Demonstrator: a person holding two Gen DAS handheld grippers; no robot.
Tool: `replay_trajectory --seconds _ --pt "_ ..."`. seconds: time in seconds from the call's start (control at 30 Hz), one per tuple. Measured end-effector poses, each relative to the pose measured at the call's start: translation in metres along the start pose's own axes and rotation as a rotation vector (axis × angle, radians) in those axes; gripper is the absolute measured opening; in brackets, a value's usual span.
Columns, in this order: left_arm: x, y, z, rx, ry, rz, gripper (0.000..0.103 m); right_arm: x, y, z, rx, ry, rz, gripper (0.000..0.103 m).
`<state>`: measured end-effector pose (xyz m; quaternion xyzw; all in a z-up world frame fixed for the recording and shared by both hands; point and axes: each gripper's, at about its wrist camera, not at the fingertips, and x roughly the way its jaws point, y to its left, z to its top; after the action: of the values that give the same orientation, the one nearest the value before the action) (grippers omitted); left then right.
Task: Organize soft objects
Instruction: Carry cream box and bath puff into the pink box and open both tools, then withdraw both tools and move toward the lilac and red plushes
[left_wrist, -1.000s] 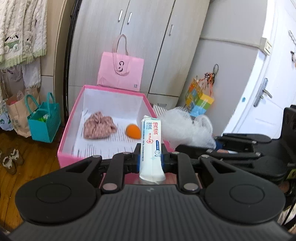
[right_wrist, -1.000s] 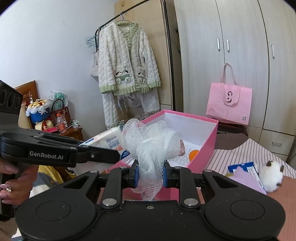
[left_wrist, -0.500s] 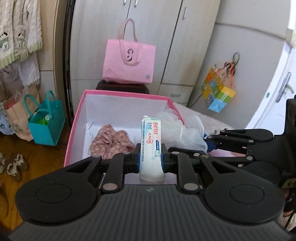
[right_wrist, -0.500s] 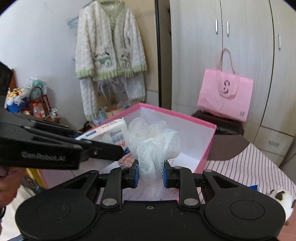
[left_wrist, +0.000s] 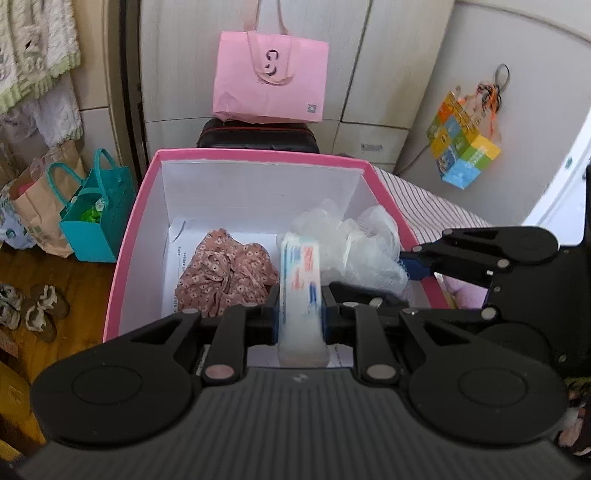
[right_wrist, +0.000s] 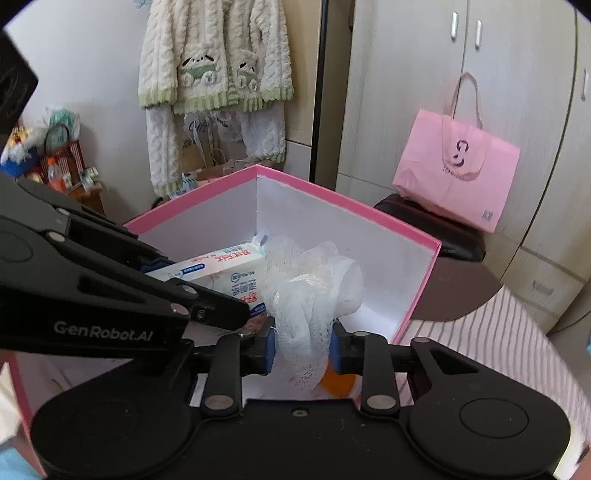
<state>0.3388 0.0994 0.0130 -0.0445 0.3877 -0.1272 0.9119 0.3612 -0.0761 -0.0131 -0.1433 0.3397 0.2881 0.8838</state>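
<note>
A pink box (left_wrist: 125, 236) with white inner walls stands open on the striped bed; it also shows in the right wrist view (right_wrist: 424, 273). My left gripper (left_wrist: 300, 314) is shut on a white tissue pack (left_wrist: 300, 280) and holds it over the box. My right gripper (right_wrist: 302, 349) is shut on a white mesh bath pouf (right_wrist: 310, 291) and holds it over the box's right side, touching the tissue pack (right_wrist: 221, 267). A pink floral scrunchie (left_wrist: 221, 273) lies on the box floor. An orange ball (right_wrist: 338, 384) peeks out under the pouf (left_wrist: 354, 247).
A pink tote bag (left_wrist: 269, 81) sits on a black case behind the box. A teal bag (left_wrist: 96, 218) and a paper bag stand on the wooden floor at the left. A colourful bag (left_wrist: 465, 147) hangs on the right. The striped bedcover (right_wrist: 491, 354) lies right of the box.
Both grippers have moved forward and down over the box, carrying the tissue pack and the pouf. The pouf now hides most of the orange ball.
</note>
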Motion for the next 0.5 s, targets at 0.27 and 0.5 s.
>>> replay_trajectory --seconds 0.27,0.5 --pt "-0.046 -0.016 -0.007 0.111 -0.174 0.080 0.059 -0.020 0.017 -0.003 -0.118 -0.025 -0.029 0.073" --pt "-0.102 -0.034 -0.031 0.169 -0.239 0.052 0.063 -0.074 0.033 -0.016 -0.127 -0.107 -0.048 0.082"
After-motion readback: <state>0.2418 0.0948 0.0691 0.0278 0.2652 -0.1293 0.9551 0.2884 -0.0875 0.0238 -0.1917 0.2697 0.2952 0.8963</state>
